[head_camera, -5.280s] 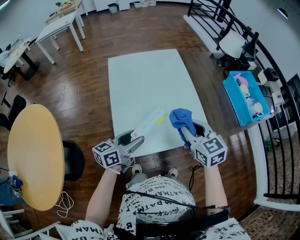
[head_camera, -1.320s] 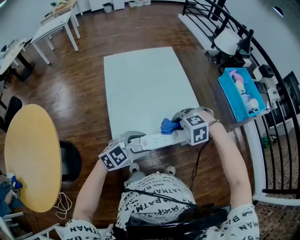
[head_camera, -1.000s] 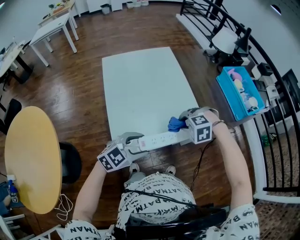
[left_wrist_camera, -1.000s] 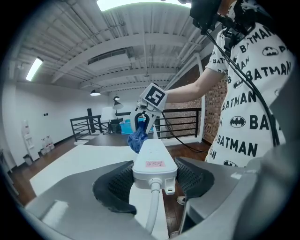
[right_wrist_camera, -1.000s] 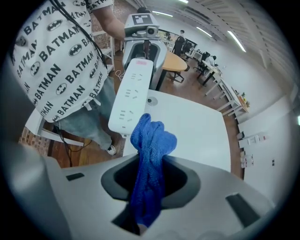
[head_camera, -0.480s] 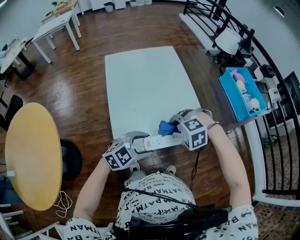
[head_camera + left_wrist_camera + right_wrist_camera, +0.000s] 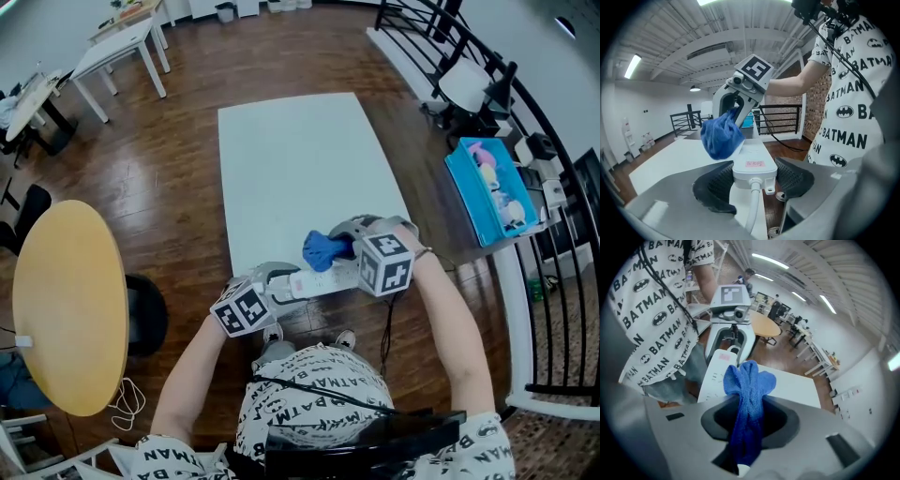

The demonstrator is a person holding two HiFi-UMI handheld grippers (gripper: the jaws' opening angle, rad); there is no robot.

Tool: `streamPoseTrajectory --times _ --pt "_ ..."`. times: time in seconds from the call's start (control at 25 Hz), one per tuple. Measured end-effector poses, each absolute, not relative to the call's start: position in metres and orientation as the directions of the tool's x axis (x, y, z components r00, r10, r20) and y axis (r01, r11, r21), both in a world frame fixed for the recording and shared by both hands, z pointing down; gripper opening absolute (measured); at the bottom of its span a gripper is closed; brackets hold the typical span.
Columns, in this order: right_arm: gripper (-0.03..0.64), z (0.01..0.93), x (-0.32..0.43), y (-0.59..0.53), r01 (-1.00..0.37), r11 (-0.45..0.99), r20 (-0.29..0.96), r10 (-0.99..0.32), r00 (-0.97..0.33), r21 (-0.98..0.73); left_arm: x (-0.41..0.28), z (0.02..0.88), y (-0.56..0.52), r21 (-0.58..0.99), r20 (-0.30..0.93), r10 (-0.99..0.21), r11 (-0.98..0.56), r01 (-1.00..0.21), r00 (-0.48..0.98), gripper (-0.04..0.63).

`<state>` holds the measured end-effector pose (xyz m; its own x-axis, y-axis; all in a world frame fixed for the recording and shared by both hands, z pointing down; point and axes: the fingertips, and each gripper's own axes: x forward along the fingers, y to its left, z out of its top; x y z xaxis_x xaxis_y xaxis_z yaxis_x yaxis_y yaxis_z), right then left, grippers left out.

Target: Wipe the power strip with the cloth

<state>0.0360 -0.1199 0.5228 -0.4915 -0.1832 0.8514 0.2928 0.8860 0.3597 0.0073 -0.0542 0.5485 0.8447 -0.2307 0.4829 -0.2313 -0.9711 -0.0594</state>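
The white power strip (image 7: 323, 280) is held level over the near edge of the white table (image 7: 291, 159). My left gripper (image 7: 272, 281) is shut on its cord end (image 7: 751, 169), the jaws pressing both sides. The blue cloth (image 7: 323, 249) is bunched in my right gripper (image 7: 345, 242), which is shut on it. The cloth (image 7: 722, 133) rests on the strip's top face near its middle. In the right gripper view the cloth (image 7: 747, 394) runs up between the jaws, with the strip (image 7: 718, 373) beyond it.
A blue bin (image 7: 494, 192) stands on the floor at the right by a black railing (image 7: 553, 281). A round yellow table (image 7: 66, 300) is at the left, with white desks (image 7: 122, 42) at the far left. The strip's cord (image 7: 386, 333) hangs toward the floor.
The right gripper has slid the cloth leftward along the strip, from its far right end toward the middle. The left gripper holds the strip as before.
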Motion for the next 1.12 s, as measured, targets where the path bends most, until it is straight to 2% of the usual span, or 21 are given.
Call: streamPoseTrajectory --times 0.2,0.44,0.84,1.12 --pt "0.121 0.508 0.057 -0.139 -0.015 0.943 0.742 -0.271 -0.613 0.333 -0.030 0.573 -0.075 0.011 0.487 -0.305 -0.935 -0.355 0.819 0.276" --pt "0.121 0.498 0.089 -0.142 -0.257 0.910 0.661 -0.414 -0.626 0.327 -0.057 0.601 -0.104 0.044 0.516 -0.339 -0.906 -0.420 0.786 0.276" --pt "0.121 0.494 0.100 -0.128 -0.454 0.852 0.593 -0.513 -0.620 0.262 -0.060 0.627 -0.141 0.048 0.575 -0.288 -0.922 -0.383 0.766 0.276" --pt "0.121 0.510 0.104 -0.130 -0.530 0.820 0.590 -0.542 -0.598 0.216 -0.046 0.654 -0.165 0.063 0.597 -0.262 -0.927 -0.370 0.758 0.276"
